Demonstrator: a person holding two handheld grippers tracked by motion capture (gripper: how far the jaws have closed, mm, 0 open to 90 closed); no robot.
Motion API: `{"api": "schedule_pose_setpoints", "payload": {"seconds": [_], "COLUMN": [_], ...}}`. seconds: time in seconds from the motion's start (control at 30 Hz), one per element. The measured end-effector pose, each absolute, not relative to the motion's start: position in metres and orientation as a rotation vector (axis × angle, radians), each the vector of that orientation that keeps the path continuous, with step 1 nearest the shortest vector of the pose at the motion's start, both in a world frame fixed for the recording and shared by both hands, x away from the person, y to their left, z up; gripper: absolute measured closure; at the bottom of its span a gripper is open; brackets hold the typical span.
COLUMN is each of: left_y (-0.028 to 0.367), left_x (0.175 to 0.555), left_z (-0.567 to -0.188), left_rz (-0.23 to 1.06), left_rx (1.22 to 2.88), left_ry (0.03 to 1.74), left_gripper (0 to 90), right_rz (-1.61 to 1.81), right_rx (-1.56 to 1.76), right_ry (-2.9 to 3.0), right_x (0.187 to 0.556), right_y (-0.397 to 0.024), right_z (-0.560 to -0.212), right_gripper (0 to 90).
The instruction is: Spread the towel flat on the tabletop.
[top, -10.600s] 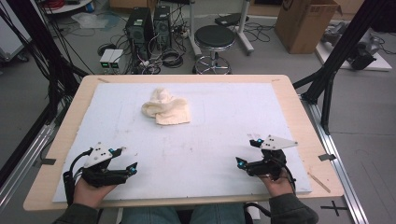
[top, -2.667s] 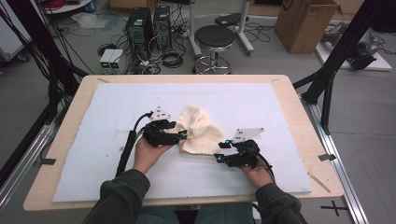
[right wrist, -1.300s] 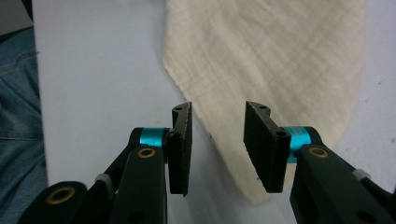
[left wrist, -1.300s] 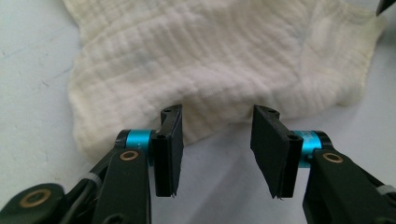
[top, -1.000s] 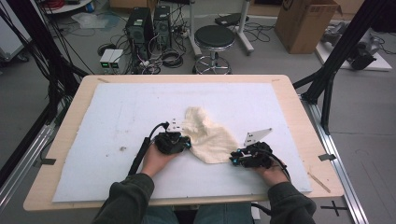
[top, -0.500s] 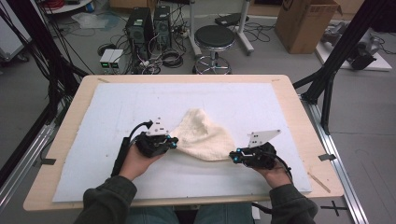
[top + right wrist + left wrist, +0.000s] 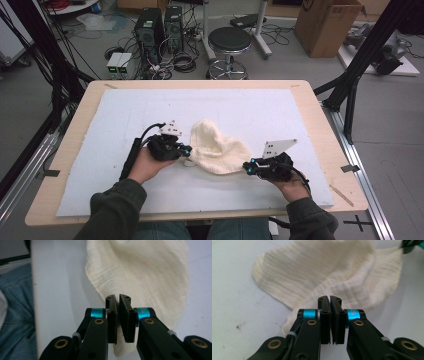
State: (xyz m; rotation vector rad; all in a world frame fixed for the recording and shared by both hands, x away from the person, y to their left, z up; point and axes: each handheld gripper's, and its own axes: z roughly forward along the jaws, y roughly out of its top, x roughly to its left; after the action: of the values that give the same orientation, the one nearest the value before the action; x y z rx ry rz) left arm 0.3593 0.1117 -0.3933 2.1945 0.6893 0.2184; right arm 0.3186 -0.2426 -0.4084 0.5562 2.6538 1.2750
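No writing can be read anywhere here. The brown cardboard box (image 7: 327, 22) on the floor at the far right carries a dark round mark near its top edge, too small to make out. The blue metal band (image 7: 143, 312) on the right gripper's jaw bears tiny dark lettering, too blurred to read.

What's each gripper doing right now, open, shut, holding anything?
Left gripper: jaws shut on an edge of the cream cloth.
Right gripper: jaws shut on the cloth's opposite edge.
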Motion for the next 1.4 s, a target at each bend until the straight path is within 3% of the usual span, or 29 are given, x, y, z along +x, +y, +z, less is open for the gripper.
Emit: {"api": "schedule_pose_setpoints", "payload": {"seconds": [0.13, 0.23, 0.43, 0.63, 0.87, 1.27, 1.33, 1.4], "left_y": [0.097, 0.094, 0.107, 0.126, 0.134, 0.102, 0.098, 0.097], "left_x": [0.39, 0.403, 0.389, 0.361, 0.329, 0.352, 0.352, 0.353], "left_z": [-0.417, -0.427, -0.408, -0.394, -0.404, -0.433, -0.435, -0.435], "left_rz": [0.227, 0.22, 0.234, 0.228, 0.159, 0.15, 0.196, 0.227], "left_rx": [2.206, 2.187, 2.144, 2.122, 2.171, 2.226, 2.237, 2.237], "left_ry": [0.788, 0.867, 0.829, 0.774, 0.694, 0.738, 0.73, 0.743], "left_gripper": [84.7, 73.0, 61.4, 63.9, 68.2, 62.9, 66.1, 74.6], "right_rz": [1.238, 1.191, 1.195, 1.217, 1.238, 1.291, 1.255, 1.22], "right_rx": [0.621, 0.664, 0.678, 0.664, 0.652, 0.641, 0.641, 0.632], "right_ry": [2.645, 2.654, 2.655, 2.635, 2.633, 2.653, 2.681, 2.71], "right_x": [0.33, 0.34, 0.344, 0.34, 0.335, 0.34, 0.342, 0.343], "right_y": [-0.245, -0.246, -0.247, -0.248, -0.25, -0.249, -0.245, -0.241], "right_z": [-0.416, -0.422, -0.424, -0.421, -0.42, -0.421, -0.425, -0.428], "right_gripper": [84.9, 84.5, 83.7, 83.4, 82.8, 69.6, 69.3, 69.4]}}
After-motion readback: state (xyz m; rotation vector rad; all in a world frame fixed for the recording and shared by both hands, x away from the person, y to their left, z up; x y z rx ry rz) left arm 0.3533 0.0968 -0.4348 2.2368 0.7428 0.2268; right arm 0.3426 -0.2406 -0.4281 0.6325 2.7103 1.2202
